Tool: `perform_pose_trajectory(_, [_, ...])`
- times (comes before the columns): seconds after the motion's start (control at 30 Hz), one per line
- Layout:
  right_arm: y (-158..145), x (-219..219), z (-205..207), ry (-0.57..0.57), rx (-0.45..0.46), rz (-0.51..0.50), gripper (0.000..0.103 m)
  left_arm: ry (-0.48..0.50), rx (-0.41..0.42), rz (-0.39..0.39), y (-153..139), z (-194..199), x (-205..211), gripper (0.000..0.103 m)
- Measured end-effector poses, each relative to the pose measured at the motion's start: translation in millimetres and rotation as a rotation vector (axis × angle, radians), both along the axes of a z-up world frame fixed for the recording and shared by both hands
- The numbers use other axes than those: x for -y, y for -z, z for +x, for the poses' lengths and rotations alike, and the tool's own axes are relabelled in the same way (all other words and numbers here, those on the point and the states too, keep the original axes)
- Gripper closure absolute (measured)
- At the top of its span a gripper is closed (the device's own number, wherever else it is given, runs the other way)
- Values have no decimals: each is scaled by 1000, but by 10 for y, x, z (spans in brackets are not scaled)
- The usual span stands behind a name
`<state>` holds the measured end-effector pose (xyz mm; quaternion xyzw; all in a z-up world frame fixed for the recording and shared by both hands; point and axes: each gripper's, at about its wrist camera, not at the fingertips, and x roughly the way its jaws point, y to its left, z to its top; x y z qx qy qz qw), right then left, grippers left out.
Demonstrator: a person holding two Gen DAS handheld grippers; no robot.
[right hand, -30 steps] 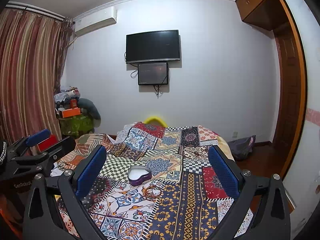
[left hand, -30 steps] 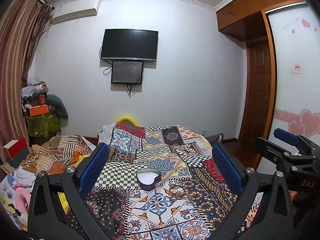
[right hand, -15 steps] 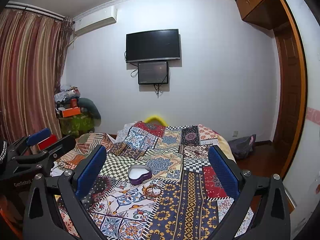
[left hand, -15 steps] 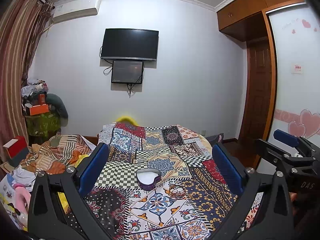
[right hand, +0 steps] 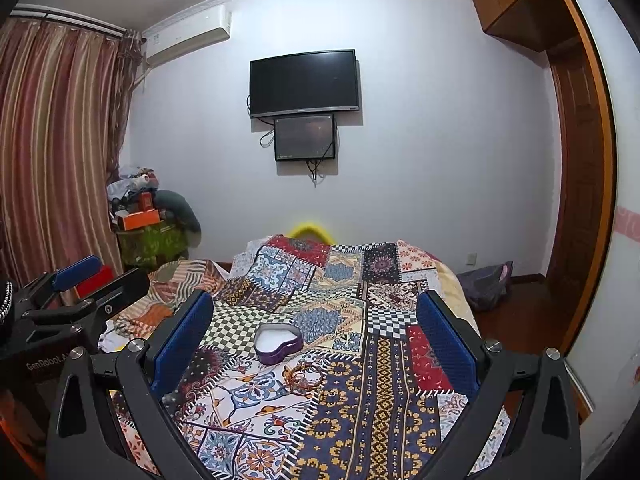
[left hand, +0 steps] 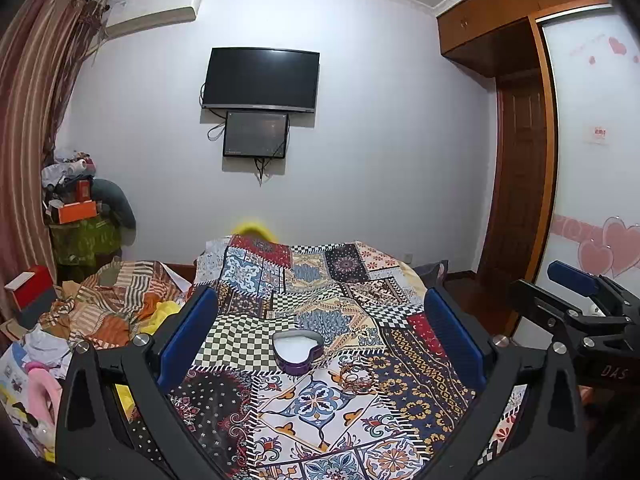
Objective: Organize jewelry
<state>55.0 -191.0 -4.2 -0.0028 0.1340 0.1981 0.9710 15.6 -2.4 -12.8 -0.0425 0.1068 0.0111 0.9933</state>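
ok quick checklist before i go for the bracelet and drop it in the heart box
1. Left hand-held gripper open and holding nothing: ok.
2. Right hand-held gripper open and holding nothing: ok.
3. Heart box lid off, white inside showing: ok. Whether it already holds anything: cannot tell.
4. Bracelet in view on the patterned bedspread, just in front of the box and apart from it: ok.
5. Path to the bracelet free of other things: ok.
6. How the bracelet lies for a clean pinch (flat loop or tangled): cannot tell, too small against the busy pattern.
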Motion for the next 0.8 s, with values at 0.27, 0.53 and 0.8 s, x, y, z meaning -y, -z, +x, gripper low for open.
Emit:
perform_pose_trajectory(0.27, [206,8,241,14,-72,-24,2,-10,-61,-2,195,254,-52,0])
perform_pose_trajectory(0.53, [680,28,611,46,-218,-113,2,-37,-217,20,682,719,-109,0])
perform_pose_trajectory(0.8, [1132,43,972,16,-406,-141,9,34,-438,28,1342,1181,-77,6])
